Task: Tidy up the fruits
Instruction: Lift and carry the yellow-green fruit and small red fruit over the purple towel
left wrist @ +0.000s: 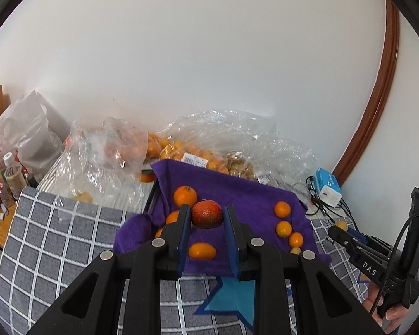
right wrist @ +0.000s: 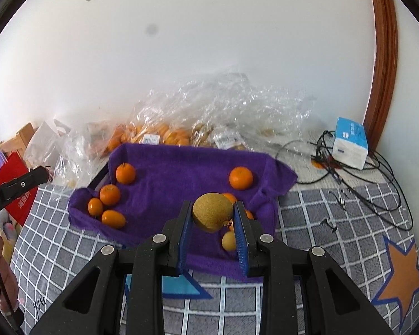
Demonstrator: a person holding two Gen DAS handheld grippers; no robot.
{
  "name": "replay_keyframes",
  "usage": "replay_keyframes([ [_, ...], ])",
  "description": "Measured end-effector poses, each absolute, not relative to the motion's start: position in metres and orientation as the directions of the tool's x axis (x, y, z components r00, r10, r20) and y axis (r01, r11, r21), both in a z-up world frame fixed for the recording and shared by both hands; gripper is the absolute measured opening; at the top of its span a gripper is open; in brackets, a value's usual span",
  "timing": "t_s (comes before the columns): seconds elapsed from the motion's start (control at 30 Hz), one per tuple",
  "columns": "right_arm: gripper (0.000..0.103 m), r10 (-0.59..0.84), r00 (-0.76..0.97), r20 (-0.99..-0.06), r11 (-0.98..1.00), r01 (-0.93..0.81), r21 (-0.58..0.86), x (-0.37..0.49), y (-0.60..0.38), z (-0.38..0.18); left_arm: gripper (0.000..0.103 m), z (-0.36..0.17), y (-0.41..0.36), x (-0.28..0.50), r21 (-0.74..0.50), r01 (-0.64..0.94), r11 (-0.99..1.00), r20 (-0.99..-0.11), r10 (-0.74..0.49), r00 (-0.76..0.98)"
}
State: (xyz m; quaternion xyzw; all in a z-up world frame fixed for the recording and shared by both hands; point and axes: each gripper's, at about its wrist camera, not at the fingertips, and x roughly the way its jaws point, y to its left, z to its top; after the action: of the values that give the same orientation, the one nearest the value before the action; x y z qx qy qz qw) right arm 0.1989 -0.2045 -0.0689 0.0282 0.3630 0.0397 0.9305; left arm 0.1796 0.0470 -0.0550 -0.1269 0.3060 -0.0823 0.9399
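Note:
A purple towel (left wrist: 237, 192) (right wrist: 176, 173) lies over a tray on the bed and holds several small oranges, such as one at the towel's back left (left wrist: 185, 196) and one at its back right (right wrist: 240, 178). My left gripper (left wrist: 206, 217) is shut on a red-orange fruit (left wrist: 207, 214) and holds it above the towel's left part. My right gripper (right wrist: 212, 217) is shut on a yellow-brown round fruit (right wrist: 212, 215) above the towel's front right part. The right gripper also shows at the right edge of the left wrist view (left wrist: 338, 231).
Clear plastic bags with more oranges (left wrist: 181, 150) (right wrist: 159, 134) lie behind the towel by the wall. A blue and white box (right wrist: 350, 146) and black cables (right wrist: 363, 184) lie at the right. A grey checked blanket (right wrist: 335, 223) covers the bed. Bottles (left wrist: 11, 173) stand at the far left.

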Motion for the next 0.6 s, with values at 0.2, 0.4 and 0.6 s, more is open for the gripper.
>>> replay_keyframes([
  [0.2, 0.029, 0.086, 0.754, -0.651, 0.996, -0.050, 0.074, 0.216, -0.207, -0.053, 0.023, -0.045, 0.046, 0.195, -0.286, 0.081, 0.955, -0.543, -0.231, 0.807],
  [0.4, 0.029, 0.071, 0.758, -0.649, 0.997, -0.041, 0.062, 0.238, -0.212, -0.049, 0.023, -0.043, 0.047, 0.215, -0.300, 0.068, 0.951, -0.549, -0.231, 0.803],
  [0.6, 0.029, 0.113, 0.725, -0.679, 0.992, -0.043, 0.120, 0.258, -0.217, -0.068, 0.023, -0.051, 0.046, 0.241, -0.331, 0.062, 0.942, -0.561, -0.249, 0.790],
])
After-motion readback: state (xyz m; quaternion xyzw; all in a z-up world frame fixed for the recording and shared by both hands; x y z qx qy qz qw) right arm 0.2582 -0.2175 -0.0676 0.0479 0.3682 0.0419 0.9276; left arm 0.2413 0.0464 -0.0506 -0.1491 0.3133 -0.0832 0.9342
